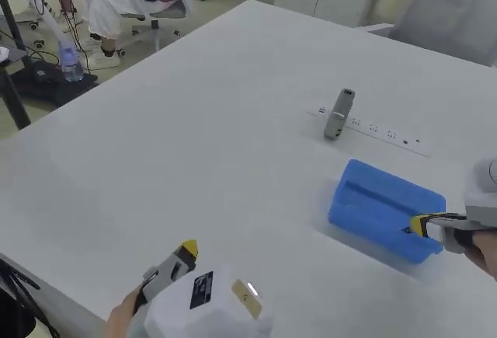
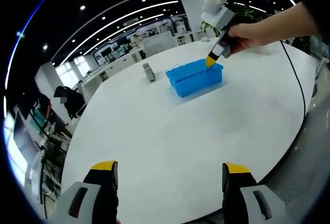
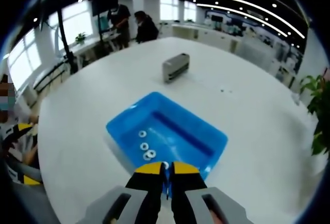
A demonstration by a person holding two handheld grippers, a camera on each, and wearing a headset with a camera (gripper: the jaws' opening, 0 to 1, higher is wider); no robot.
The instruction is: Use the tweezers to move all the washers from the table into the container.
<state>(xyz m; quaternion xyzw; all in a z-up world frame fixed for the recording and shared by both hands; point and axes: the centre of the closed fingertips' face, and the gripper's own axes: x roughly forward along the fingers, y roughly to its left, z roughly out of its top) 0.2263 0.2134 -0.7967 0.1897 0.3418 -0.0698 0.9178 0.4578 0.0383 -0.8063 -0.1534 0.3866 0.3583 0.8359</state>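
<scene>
- white table (image 1: 194, 159), broad and bare around the left gripper (image 2: 170, 170), which hangs above it with jaws wide and nothing between them
- blue container (image 1: 365, 221) on the table, near a grey box (image 3: 176, 66)
- right gripper (image 3: 166, 168) over the container's near rim, jaws narrow, pinched on thin tweezers (image 3: 166, 185)
- several washers (image 3: 144, 146) lie inside the container

The left hand-held gripper (image 2: 170, 168) and right hand-held gripper (image 3: 166, 171) have pale grey bodies, black jaws and yellow tips; a thin black cable (image 2: 292, 65) hangs from the right.
</scene>
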